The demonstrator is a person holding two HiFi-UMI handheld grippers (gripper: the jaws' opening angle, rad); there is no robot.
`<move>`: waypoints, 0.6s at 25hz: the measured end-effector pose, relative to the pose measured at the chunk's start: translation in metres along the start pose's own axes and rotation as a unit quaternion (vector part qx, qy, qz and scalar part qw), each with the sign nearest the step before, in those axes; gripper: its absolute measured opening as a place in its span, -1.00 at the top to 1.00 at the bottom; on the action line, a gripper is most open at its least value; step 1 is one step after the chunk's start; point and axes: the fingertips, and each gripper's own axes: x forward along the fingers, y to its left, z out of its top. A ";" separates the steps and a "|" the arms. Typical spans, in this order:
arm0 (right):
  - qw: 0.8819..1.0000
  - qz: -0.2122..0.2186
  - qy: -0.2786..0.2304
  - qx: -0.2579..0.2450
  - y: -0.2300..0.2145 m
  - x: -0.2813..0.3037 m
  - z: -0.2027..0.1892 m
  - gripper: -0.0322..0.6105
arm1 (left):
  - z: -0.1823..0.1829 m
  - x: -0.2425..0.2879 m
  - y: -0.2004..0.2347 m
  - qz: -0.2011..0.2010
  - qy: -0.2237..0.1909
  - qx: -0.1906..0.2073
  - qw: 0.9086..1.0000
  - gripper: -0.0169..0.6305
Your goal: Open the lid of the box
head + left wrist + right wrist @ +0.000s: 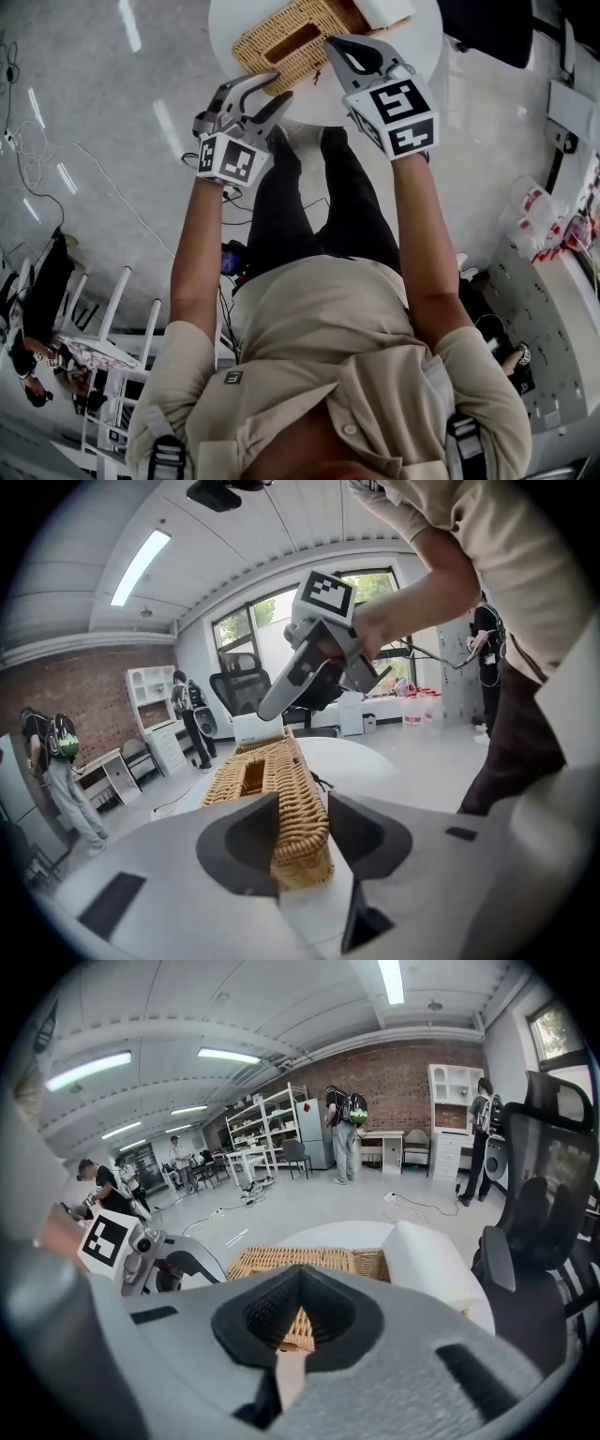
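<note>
Squeezing too low with the left gripper (278,86), whose parted jaws straddle the near end of the wicker box (253,52) at top centre of the head view, may clamp its lid (286,780) down or slide it, the right gripper (331,43) having its jaws closed at the box's edge.

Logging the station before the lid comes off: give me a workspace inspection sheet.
Surface: round white table.
Job's things: box, wicker, slot on top, lid looks closed.
Clutter: white block by the box's far end.
Grippers: left gripper open, the box's near end between its jaws; right gripper shut, tips at the box's edge, hold unclear.
Cables: loose cables on the floor.
Surroundings: people, shelves, office chair.
</note>
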 end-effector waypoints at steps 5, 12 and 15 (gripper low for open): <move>1.000 -0.001 -0.002 -0.002 0.001 -0.005 0.005 0.92 | 0.019 -0.016 0.006 0.021 -0.018 0.001 1.000 0.64; 1.000 -0.005 -0.009 -0.008 0.001 -0.010 0.012 0.92 | 0.029 -0.028 0.019 0.050 -0.032 0.001 0.998 0.77; 1.000 -0.007 -0.015 -0.008 0.003 -0.014 0.016 0.92 | 0.033 -0.034 0.023 0.061 -0.035 0.000 0.998 0.79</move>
